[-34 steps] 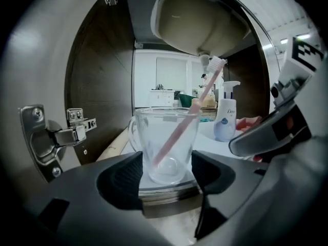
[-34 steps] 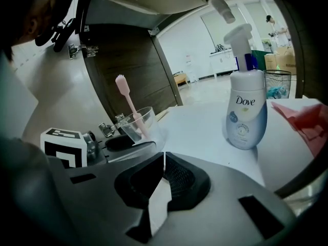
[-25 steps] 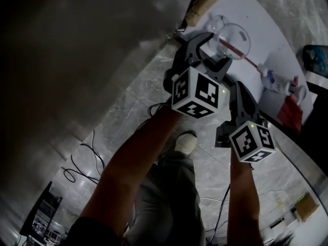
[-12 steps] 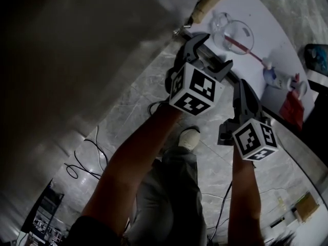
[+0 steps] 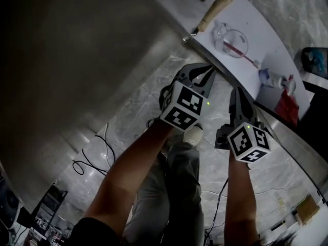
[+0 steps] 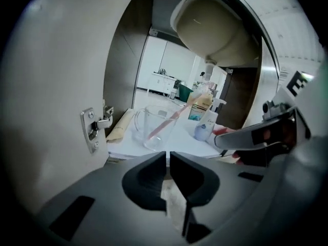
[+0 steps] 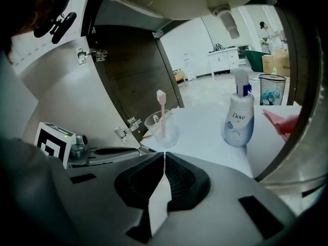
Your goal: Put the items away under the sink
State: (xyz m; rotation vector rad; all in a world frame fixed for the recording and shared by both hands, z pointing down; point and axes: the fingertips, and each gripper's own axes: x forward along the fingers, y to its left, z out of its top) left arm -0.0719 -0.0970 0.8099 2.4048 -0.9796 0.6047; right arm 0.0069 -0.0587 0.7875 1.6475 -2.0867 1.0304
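Currently, the left gripper (image 6: 168, 155) is noted with jaws that have just been closing and now stand together, with nothing between them. The right gripper (image 7: 164, 155) is likewise pressed together and empty. All task items are found ahead of the jaws, on the white cabinet shelf (image 7: 202, 129) under the sink.

Risks, left to right:
- The metal door hinge (image 6: 92, 129), left of the left jaws, could be clipped if that gripper is swung sideways.
- The clear glass cup (image 6: 152, 129), straight ahead of the left jaws, is judged top-heavy with the pink toothbrush (image 6: 166, 123) leaning in it. It could be tipped by a blunt push from closed tips.
- The white pump bottle (image 7: 239, 119), ahead-right of the right jaws, is tall and could be toppled likewise.

Counted: two grippers, one hinge beside the left jaws, one beige roll (image 6: 120, 128), one cup, one toothbrush, one bottle, one red item (image 7: 282, 123).
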